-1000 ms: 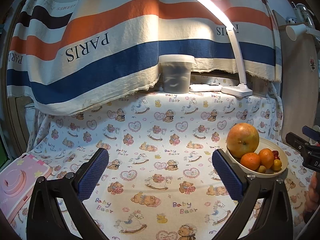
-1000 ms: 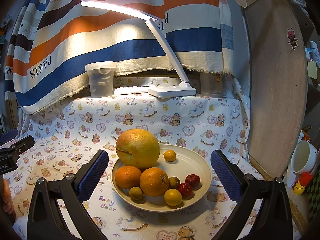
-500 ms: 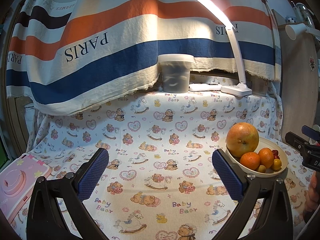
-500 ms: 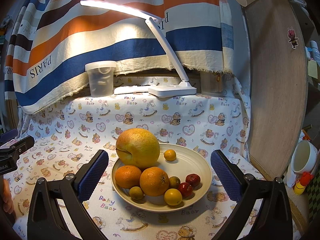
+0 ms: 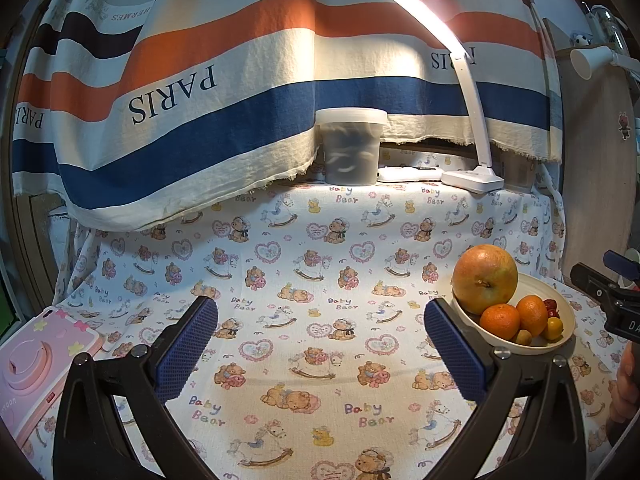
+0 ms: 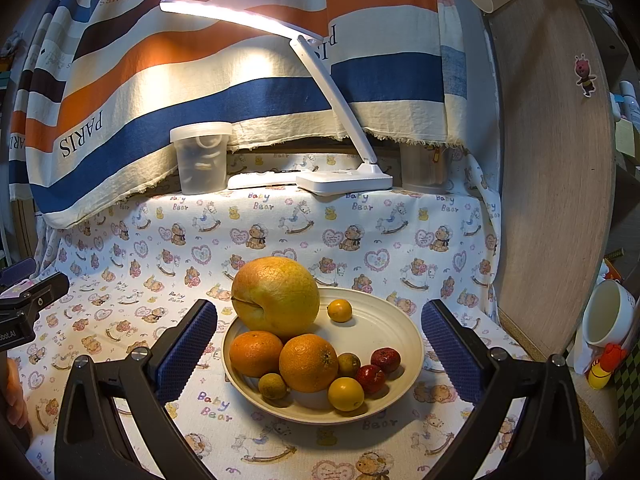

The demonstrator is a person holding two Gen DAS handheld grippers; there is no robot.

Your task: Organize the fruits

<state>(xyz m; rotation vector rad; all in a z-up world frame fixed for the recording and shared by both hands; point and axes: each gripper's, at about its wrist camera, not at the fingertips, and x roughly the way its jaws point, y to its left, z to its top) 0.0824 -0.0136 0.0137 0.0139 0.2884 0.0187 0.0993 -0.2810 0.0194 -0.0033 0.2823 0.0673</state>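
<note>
Two grippers in view, both with jaws spread wide and nothing between the blue pads. Left gripper (image 5: 321,346) hangs over bare patterned tablecloth (image 5: 304,264); right gripper (image 6: 319,346) sits directly before the fruit bowl (image 6: 394,322), which lies between its two fingers and just ahead of the tips.

Bowl contents, seen from the right wrist:
- large yellow-orange grapefruit (image 6: 276,294) at the far-left side of the bowl, stem dimple facing the left finger.
- two oranges (image 6: 308,362) in front of it, side by side and touching, the left one nearer the left finger.
- two red fruits (image 6: 378,368), small, toward the right finger, touching each other.
- small yellow fruit (image 6: 346,393) at the near rim; a second small yellow one (image 6: 339,310) alone at the back, just right of the grapefruit.
- two small greenish-brown fruits (image 6: 272,386), one by the near-left rim, one tucked right of the front orange.

From the left wrist the same bowl (image 5: 562,342) lies ahead and to the right, just beyond the right finger; the right gripper's black body shows at the frame's right edge.

Far ahead of both grippers: lidded plastic tub (image 5: 352,146), white desk lamp (image 5: 472,178) lit, striped cloth (image 5: 200,92) hanging behind. Pink box (image 5: 36,364) beside the left gripper's left finger. White cup (image 6: 608,314) off to the right gripper's right, past the table edge.
</note>
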